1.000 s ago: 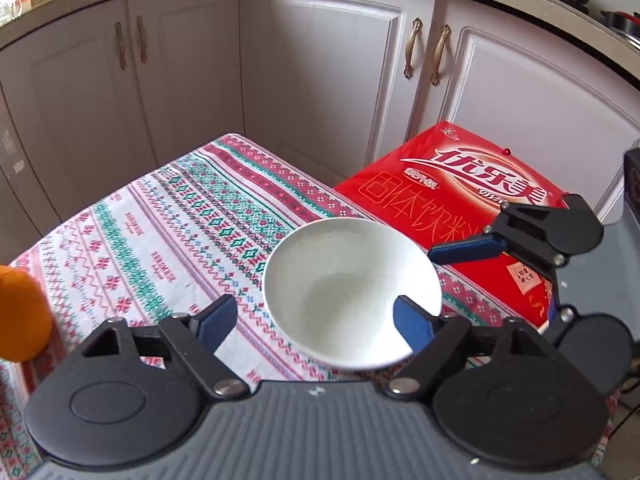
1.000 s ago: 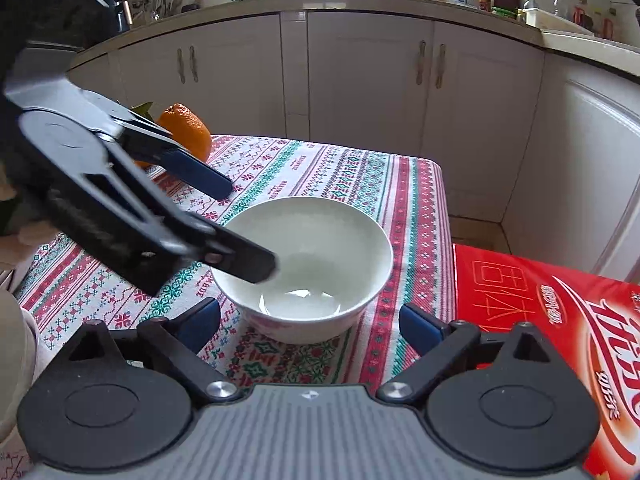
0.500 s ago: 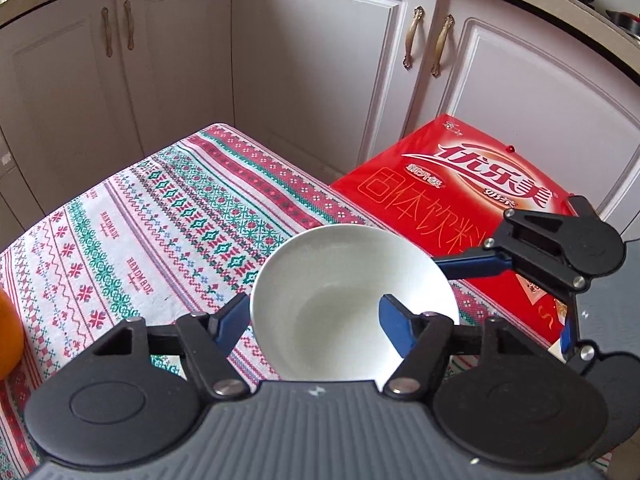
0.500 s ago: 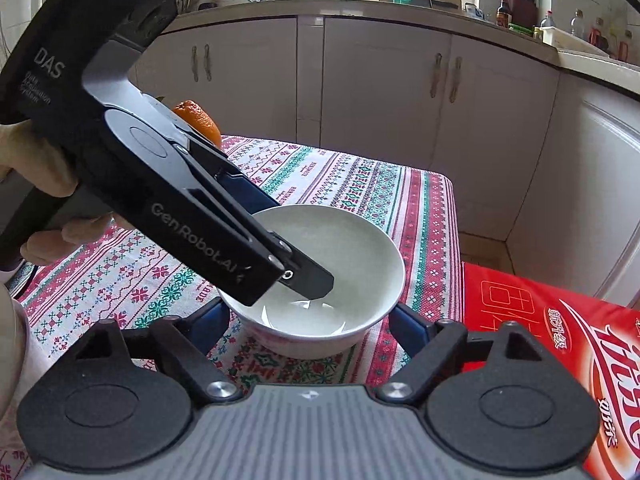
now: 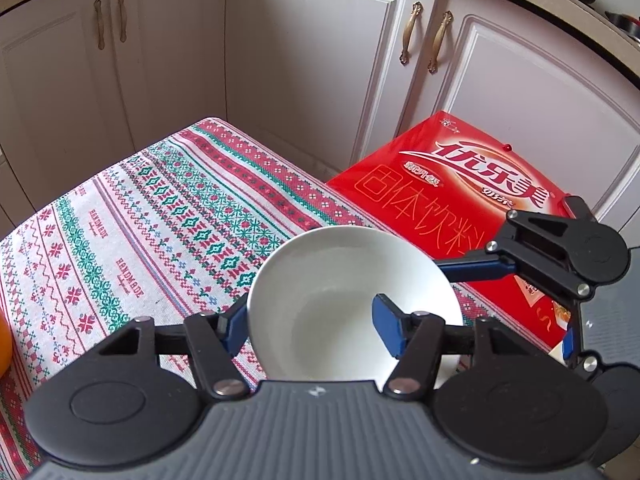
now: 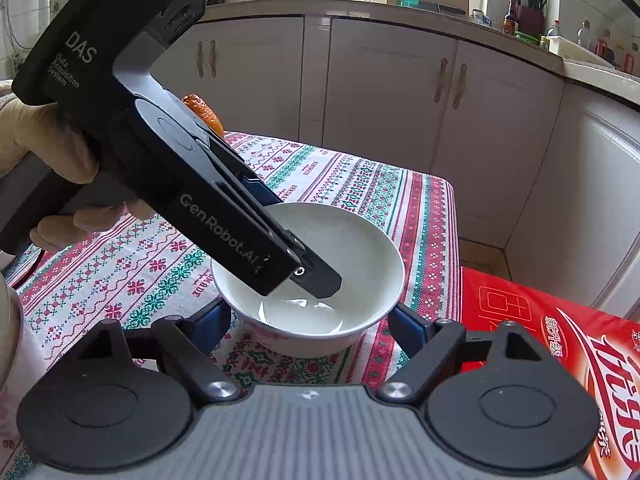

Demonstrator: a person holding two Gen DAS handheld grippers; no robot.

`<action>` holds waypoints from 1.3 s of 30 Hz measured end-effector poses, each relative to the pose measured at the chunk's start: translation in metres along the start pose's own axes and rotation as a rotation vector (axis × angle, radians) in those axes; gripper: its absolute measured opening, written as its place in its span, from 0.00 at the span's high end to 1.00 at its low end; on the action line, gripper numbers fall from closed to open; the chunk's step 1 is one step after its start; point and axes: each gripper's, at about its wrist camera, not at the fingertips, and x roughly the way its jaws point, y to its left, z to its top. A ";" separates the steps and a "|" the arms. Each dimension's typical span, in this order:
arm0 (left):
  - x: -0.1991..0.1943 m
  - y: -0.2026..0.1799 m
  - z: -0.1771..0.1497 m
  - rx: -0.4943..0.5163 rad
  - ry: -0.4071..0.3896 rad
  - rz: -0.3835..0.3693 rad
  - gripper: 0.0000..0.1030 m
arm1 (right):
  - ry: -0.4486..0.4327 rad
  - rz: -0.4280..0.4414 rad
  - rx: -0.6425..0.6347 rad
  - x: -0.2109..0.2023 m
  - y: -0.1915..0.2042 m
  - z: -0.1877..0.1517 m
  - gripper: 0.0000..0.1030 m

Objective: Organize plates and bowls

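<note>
My left claw (image 5: 310, 330) pinches the bowl (image 5: 352, 300) wall at 9 o'clock; my right claw (image 6: 310, 320) stays spread around it. Next I lift slowly.

Far half of patterned tablecloth (image 5: 132, 220) bare — open passage toward the cabinets (image 5: 312, 60). Near edge crowded: white bowl (image 5: 340, 280) hemmed in by left gripper (image 5: 310, 322) across its rim and right gripper (image 6: 310, 322) flanking its sides. Red box (image 5: 460, 184) blocking the side beyond the table edge; orange (image 6: 202, 114) at the opposite margin, well apart.
</note>
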 end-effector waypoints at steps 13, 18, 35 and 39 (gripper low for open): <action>-0.023 -0.013 -0.008 0.002 -0.008 0.004 0.40 | 0.016 0.026 0.034 -0.020 0.006 0.002 0.14; -0.039 -0.022 -0.013 0.005 -0.022 0.013 0.40 | 0.011 0.037 0.040 -0.033 0.013 0.003 0.14; -0.090 -0.050 -0.032 0.000 -0.067 0.032 0.39 | -0.017 0.037 0.002 -0.078 0.042 0.003 0.14; -0.104 -0.056 -0.036 -0.002 -0.086 0.043 0.39 | -0.025 0.041 -0.008 -0.089 0.050 0.004 0.14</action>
